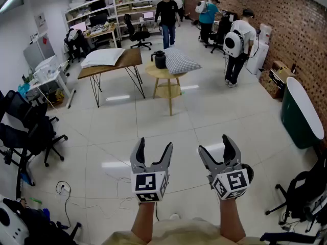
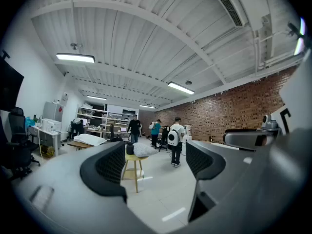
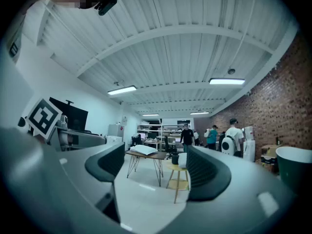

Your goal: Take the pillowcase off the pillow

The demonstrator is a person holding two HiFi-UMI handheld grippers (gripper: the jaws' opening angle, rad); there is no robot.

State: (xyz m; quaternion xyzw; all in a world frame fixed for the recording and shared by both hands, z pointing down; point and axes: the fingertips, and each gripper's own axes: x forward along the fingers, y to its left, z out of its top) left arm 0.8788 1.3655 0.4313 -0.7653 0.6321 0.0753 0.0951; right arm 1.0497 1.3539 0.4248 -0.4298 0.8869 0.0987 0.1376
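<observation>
A checked grey pillow (image 1: 181,63) in its pillowcase lies on a small round wooden table (image 1: 159,72) far ahead across the tiled floor; it also shows as the pillow (image 2: 144,150) and the pillow (image 3: 183,160) in the gripper views. My left gripper (image 1: 153,151) and right gripper (image 1: 217,149) hover side by side near my body, well short of the table. Both stand open with nothing between their jaws. They point slightly upward at the room.
A black jug (image 1: 160,59) stands on the round table beside the pillow. A brown desk (image 1: 113,63) with a white cushion sits to its left. Several people (image 1: 238,45) stand at the back by the brick wall. Office chairs (image 1: 28,131) line the left; a dark green tub (image 1: 300,114) is at right.
</observation>
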